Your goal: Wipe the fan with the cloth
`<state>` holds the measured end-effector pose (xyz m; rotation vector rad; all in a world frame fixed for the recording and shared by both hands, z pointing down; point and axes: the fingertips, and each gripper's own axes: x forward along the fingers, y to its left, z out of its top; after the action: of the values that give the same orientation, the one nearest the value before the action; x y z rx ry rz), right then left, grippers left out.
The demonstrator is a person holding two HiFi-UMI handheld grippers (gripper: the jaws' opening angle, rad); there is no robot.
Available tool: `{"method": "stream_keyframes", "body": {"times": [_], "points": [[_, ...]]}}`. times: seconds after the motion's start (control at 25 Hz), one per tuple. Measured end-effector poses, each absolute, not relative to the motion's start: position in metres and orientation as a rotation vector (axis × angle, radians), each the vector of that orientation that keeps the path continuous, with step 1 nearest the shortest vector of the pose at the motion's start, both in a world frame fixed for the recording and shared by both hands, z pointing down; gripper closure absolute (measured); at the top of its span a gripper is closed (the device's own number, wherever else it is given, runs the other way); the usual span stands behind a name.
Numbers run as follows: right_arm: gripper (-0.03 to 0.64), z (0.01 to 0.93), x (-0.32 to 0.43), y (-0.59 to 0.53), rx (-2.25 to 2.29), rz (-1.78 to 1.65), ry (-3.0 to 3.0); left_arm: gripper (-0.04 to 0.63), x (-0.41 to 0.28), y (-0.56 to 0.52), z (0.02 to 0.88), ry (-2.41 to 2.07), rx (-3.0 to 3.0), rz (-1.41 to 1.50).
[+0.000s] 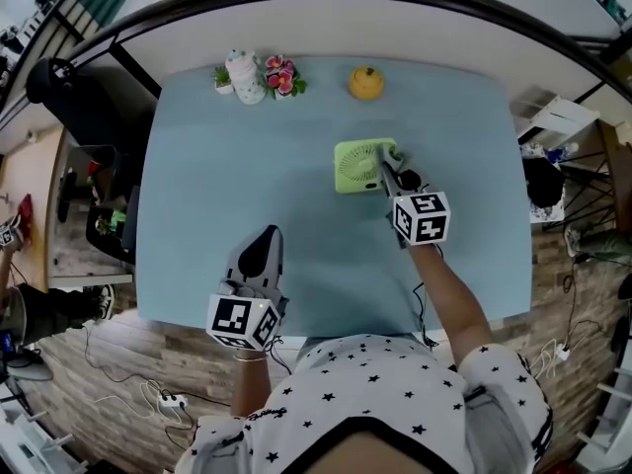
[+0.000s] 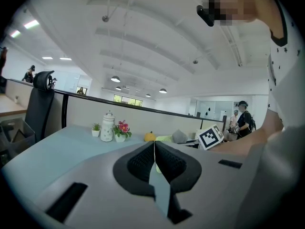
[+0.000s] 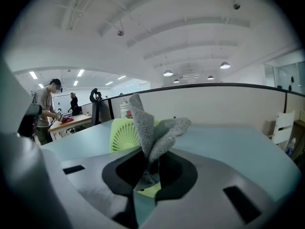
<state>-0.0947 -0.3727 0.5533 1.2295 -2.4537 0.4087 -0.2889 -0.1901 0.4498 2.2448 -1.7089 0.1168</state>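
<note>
A small lime-green fan stands on the light blue table, right of centre. My right gripper is shut on a grey cloth, and the cloth rests against the fan's right side. In the right gripper view the crumpled cloth rises between the jaws, with the fan's grille just behind it to the left. My left gripper rests near the table's front edge, away from the fan, with its jaws shut on nothing.
A white jar and a pink flower pot stand at the back left of the table, and a yellow ornament at the back centre. A partition wall runs behind the table. Other people work at desks in the background.
</note>
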Motion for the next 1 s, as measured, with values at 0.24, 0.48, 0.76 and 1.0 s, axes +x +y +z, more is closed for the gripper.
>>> {"method": "stream_keyframes", "body": {"times": [0.24,0.48,0.76,1.0], "points": [[0.568,0.568,-0.063,-0.379,1.314,0.459,-2.378,0.565,-0.289,-0.186,0.445,-1.717,2.239,0.113],[0.568,0.565,-0.068,-0.380,1.307,0.457,-2.390,0.565,-0.289,-0.183,0.444,-1.712,2.215,0.056],[0.568,0.550,-0.119,-0.355,1.114,0.236,-2.462,0.565,-0.295,-0.179,0.444,-1.740,2.197,0.052],[0.568,0.565,-0.182,-0.326,0.866,0.096,-2.475,0.565,-0.305,-0.168,0.441,-1.774,2.166,0.048]]}}
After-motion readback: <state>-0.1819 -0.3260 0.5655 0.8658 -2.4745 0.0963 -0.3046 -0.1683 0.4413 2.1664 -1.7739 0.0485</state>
